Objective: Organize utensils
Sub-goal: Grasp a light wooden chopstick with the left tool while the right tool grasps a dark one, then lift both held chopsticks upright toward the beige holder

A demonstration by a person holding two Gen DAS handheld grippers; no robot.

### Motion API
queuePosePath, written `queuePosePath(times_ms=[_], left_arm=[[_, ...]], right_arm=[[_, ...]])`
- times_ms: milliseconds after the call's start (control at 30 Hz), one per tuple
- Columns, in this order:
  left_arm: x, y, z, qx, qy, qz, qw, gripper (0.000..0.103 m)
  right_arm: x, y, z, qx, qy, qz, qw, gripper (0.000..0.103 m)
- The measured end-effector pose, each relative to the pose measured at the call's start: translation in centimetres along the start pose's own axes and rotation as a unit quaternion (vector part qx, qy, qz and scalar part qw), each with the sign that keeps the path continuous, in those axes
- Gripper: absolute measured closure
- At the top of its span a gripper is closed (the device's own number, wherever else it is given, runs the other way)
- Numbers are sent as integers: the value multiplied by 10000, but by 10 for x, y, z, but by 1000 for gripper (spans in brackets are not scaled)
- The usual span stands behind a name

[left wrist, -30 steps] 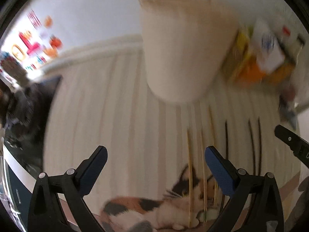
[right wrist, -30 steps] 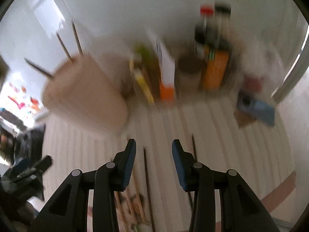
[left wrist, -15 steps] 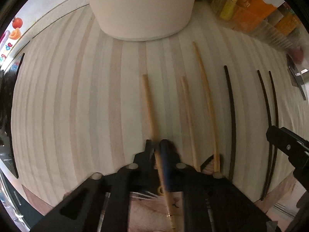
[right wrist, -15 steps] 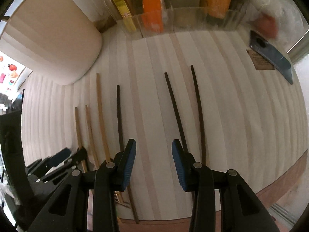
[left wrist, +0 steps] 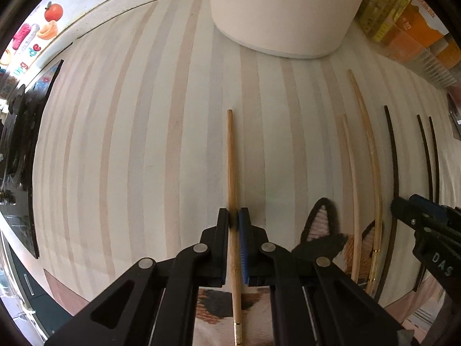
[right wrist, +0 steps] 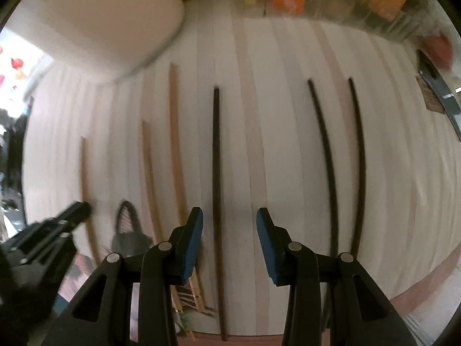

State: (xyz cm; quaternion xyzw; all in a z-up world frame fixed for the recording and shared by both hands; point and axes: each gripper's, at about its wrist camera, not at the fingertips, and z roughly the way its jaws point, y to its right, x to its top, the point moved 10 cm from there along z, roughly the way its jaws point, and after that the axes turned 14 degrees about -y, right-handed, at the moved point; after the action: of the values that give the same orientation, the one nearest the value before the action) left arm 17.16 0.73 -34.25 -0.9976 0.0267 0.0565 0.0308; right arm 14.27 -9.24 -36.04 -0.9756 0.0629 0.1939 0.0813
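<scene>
The striped table [left wrist: 144, 144] was pale, with a big cream holder [left wrist: 285, 14] at the back beside orange and yellow boxes [left wrist: 415, 28]; their print was too blurry to read. White letters "DAS" showed on the right gripper [right wrist: 229, 216]. Six chopsticks lay in a row: three wooden, three black. A second ago the left gripper [left wrist: 234, 216] was wide open and higher up; now its jaws were pinched tight on the leftmost wooden chopstick [left wrist: 230, 155]. The right gripper's jaws stood partly apart and touched nothing, with a black chopstick [right wrist: 216, 158] on the table between them. A cat picture [left wrist: 322, 225] showed at the table's near edge.
</scene>
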Motion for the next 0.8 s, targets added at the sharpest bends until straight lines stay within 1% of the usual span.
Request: queuePosePath(times_ms=[67, 133, 167, 267, 400, 467, 600, 667, 700, 733, 800], left_arm=[[-3, -1, 3, 1, 11, -6, 10000, 98], [-2, -1, 4, -6, 13, -3, 10000, 98], [-3, -1, 4, -16, 14, 0, 10000, 98], [-11, -14, 14, -31, 23, 11, 10000, 98], [-10, -11, 17, -70, -26, 72, 9999, 98], [-8, -12, 18, -94, -69, 129, 9998, 98], [-3, -15, 16, -196, -132, 178, 9996, 98], [-3, -17, 16, -261, -169, 210, 9993, 98], [0, -17, 17, -266, -172, 239, 9992, 97], [-1, -17, 17, -271, -183, 267, 9991, 97], [-4, -18, 17, -328, -250, 253, 9988, 97]], right_arm=[[-3, -1, 1, -315, -23, -143, 9994, 74], [-7, 0, 3, -513, -60, -211, 9984, 91], [-9, 2, 3, -576, -88, -219, 9981, 95], [-18, 21, 1, -643, -226, -111, 9976, 96], [-21, 40, -2, -624, -287, -68, 9976, 96], [-21, 42, -3, -598, -320, -83, 9977, 96], [-24, 44, -5, -716, -476, -197, 9961, 95], [-27, 46, -4, -597, -606, -146, 9963, 90], [-26, 41, -3, -547, -646, -116, 9963, 83], [-25, 38, 1, -497, -690, -80, 9964, 81], [-31, 39, 1, -539, -654, -102, 9963, 81]])
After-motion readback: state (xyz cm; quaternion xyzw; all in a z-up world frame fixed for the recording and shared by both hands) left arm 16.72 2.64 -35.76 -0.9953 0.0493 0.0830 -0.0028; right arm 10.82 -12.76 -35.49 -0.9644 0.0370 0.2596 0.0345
